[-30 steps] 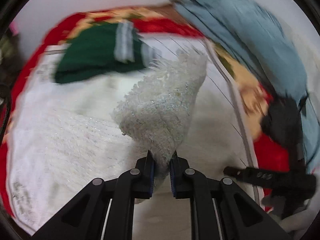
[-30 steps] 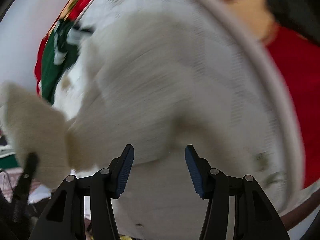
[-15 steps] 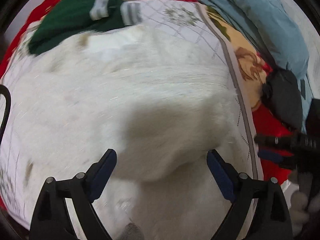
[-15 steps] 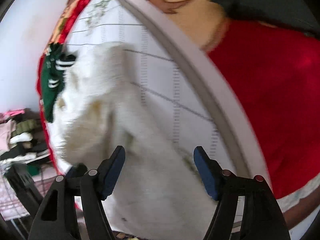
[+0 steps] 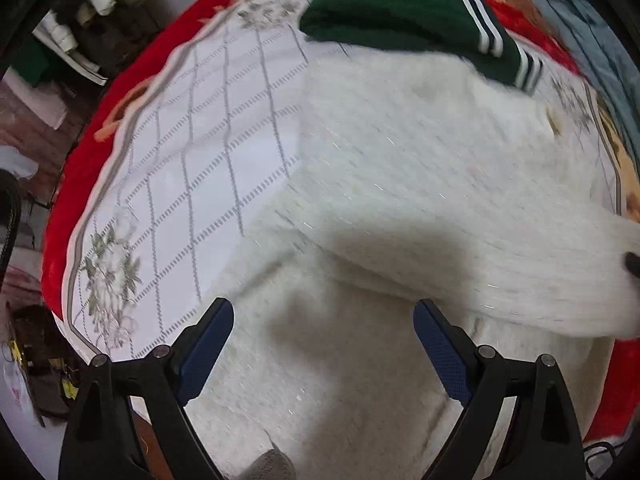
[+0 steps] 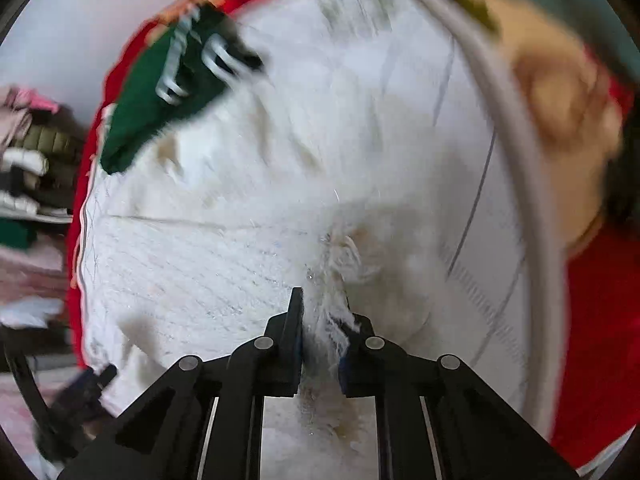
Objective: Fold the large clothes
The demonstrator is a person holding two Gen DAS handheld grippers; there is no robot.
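A large fluffy white sweater point(image 5: 420, 184) lies spread on the bed, with one part folded over toward the right. My left gripper point(image 5: 324, 332) is open and empty just above the sweater's near part. In the right wrist view my right gripper point(image 6: 322, 312) is shut on a fringed edge of the white sweater point(image 6: 240, 240) and holds it pinched between the pads. A folded dark green garment with white stripes point(image 5: 404, 12) lies at the far side, touching the sweater's far edge; it also shows in the right wrist view point(image 6: 168, 92).
The bed has a white checked cover point(image 5: 192, 160) over a red blanket point(image 5: 80, 168). A pale blue cloth point(image 5: 600, 40) lies at the far right. Stacked clothes point(image 6: 28, 168) sit on shelves beyond the bed's left side.
My left gripper let go of the sweater and opened wide, then swung left. My right gripper moved onto the sweater's edge and shut on it.
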